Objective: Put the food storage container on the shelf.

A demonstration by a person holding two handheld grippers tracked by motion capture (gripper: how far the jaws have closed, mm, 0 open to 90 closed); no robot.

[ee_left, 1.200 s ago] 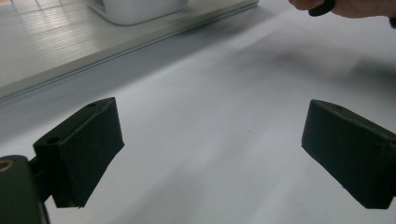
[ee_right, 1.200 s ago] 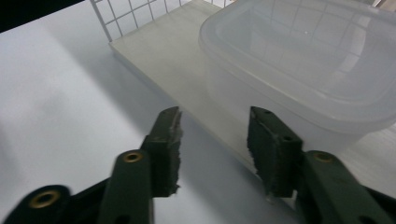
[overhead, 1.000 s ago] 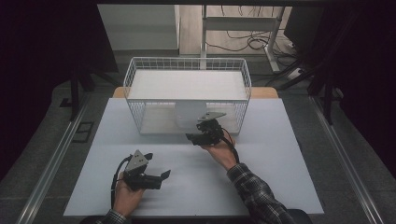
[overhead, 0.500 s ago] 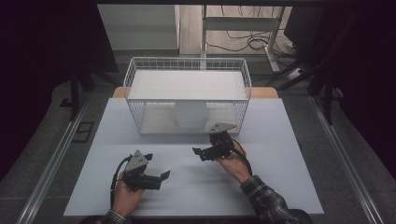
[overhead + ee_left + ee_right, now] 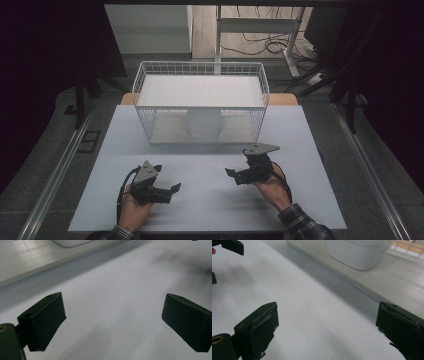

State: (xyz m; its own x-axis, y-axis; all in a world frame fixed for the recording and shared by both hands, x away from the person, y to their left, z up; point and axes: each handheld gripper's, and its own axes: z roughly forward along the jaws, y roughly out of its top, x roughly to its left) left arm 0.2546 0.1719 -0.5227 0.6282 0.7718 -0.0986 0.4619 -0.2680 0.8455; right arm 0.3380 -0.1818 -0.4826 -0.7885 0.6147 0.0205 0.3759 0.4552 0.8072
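A wire basket with a white tub stands beyond both tools, each wide open, empty, above bare bench.

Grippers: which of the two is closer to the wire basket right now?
The right gripper; it sits farther up the table toward the wire basket than the left gripper.

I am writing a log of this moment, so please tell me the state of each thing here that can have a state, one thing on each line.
left tool: open, jaws wide apart, nothing between them, low over the white table.
right tool: open, jaws wide apart, nothing between them, low over the table.
wire basket: upright, open at the top.
white container: standing upright beneath the basket's shelf, untouched.
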